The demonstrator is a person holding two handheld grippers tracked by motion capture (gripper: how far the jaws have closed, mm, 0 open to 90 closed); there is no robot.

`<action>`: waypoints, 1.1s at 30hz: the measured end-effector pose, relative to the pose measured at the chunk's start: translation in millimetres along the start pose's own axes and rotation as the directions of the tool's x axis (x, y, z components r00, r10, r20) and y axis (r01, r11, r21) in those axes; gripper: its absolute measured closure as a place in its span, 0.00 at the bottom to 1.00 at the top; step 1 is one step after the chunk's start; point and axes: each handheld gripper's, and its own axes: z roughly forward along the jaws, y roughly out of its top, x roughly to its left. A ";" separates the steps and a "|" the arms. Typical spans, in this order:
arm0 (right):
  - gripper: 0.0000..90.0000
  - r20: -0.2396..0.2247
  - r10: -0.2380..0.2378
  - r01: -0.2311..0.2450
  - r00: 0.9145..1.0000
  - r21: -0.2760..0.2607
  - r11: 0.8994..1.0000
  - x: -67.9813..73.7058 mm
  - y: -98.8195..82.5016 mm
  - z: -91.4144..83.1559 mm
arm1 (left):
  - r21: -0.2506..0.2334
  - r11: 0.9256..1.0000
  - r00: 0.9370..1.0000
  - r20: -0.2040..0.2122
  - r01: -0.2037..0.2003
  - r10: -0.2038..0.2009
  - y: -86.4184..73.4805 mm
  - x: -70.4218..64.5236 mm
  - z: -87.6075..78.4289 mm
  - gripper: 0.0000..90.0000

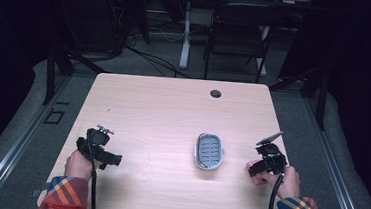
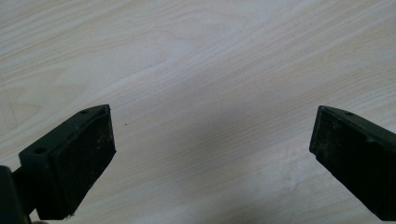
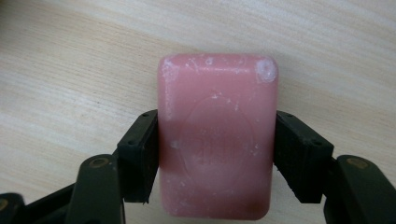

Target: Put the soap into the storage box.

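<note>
Pink soap bar [image 3: 217,135] clamped across its width between the two black jaws of the right gripper [image 3: 217,154], whose pads press its long sides just above the wooden table [image 1: 163,113]; seen from above, this gripper [image 1: 259,166] sits just right of the grey soap dish [image 1: 209,151], which lies flat on the table. Left gripper [image 2: 212,140], well left of the dish, has jaws spread wide with bare wood between them

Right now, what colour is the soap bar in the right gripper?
Pink soap bar, clearest in the right gripper view.
</note>
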 end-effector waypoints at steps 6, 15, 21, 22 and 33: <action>0.41 -0.006 -0.011 0.011 1.000 -0.029 1.000 3.5 -0.4 -2.4 | -0.027 1.000 1.000 0.004 -0.002 0.002 0.2 -0.1 -2.0 0.00; 0.41 0.000 -0.046 0.046 0.999 -0.009 0.999 1.0 1.6 -9.1 | -0.044 0.999 1.000 0.024 -0.001 0.002 0.6 -0.4 -3.0 0.00; 0.41 -0.011 -0.036 0.035 0.999 -0.036 0.999 1.4 2.1 -12.1 | -0.048 0.999 0.999 0.039 0.003 -0.002 0.5 -0.5 -3.1 0.00; 0.41 -0.012 -0.038 0.037 0.999 -0.037 0.999 0.9 4.2 -14.2 | -0.050 0.999 0.999 0.039 0.003 -0.001 0.6 -0.3 -3.1 0.00; 0.41 -0.012 -0.064 0.063 0.998 -0.039 0.997 2.6 12.6 -21.0 | -0.053 0.999 0.999 0.042 0.000 0.002 0.4 -0.5 -3.8 0.00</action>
